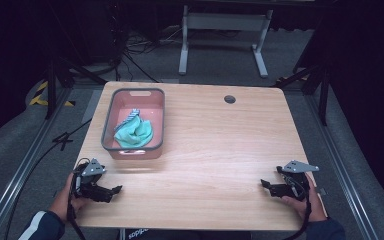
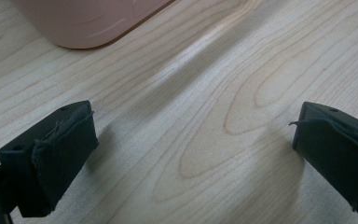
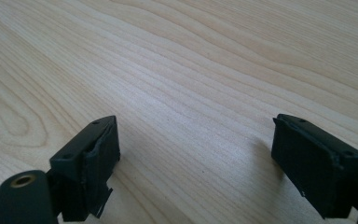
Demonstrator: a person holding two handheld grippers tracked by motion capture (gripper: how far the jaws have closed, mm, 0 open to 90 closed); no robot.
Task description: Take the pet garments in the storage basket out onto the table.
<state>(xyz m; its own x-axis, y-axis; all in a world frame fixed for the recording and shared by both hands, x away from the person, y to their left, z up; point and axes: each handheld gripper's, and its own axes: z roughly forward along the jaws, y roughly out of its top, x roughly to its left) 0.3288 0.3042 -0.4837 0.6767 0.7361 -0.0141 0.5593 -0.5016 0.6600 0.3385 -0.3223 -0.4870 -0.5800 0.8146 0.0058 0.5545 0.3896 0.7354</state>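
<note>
1. The left gripper (image 1: 114, 190) is held low over the wooden table (image 1: 220, 150), just in front of the pink basket's (image 1: 157, 117) near wall; its jaws are spread wide, and nothing is held between them.
2. The right gripper (image 1: 265, 184) is held well to the right of the basket, near the table's front edge, its jaws likewise wide apart and empty.
3. In the left gripper view, the basket's rounded pink corner (image 2: 81, 28) is seen beyond the jaws.
4. A crumpled teal cloth (image 1: 136, 133) is contained in the grey-rimmed basket, with a striped piece of fabric (image 1: 128, 118) lying against it.
</note>
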